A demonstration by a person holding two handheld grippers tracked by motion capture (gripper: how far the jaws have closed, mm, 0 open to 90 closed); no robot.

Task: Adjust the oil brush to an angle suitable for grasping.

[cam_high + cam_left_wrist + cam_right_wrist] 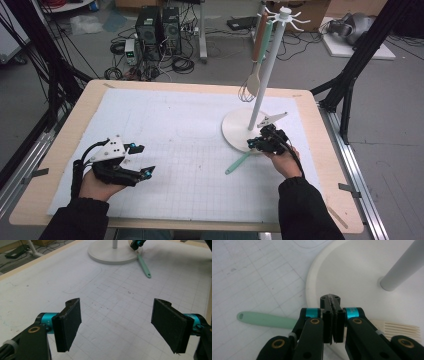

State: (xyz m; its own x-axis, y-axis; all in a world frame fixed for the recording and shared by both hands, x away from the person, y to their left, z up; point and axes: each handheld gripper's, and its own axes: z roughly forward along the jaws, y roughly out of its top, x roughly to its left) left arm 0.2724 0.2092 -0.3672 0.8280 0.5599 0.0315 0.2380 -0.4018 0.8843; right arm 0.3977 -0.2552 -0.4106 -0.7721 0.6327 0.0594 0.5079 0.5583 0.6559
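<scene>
Tongs on the right (333,317) are pressed shut above the mint-handled spatula (265,319), which lies against the stand base (352,277); left tongs (120,327) gape wide, level over the near-left surface (200,150).

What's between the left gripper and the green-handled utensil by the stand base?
Bare gridded mat. In the left gripper view, nothing lies between the open left gripper and the green-handled utensil.

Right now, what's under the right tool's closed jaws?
Under the right tool lies a mint-handled slotted spatula, its cream head over the edge of the utensil stand's round white base. The tool covers the spatula's middle, so whether the shut jaws pinch it cannot be seen.
</scene>
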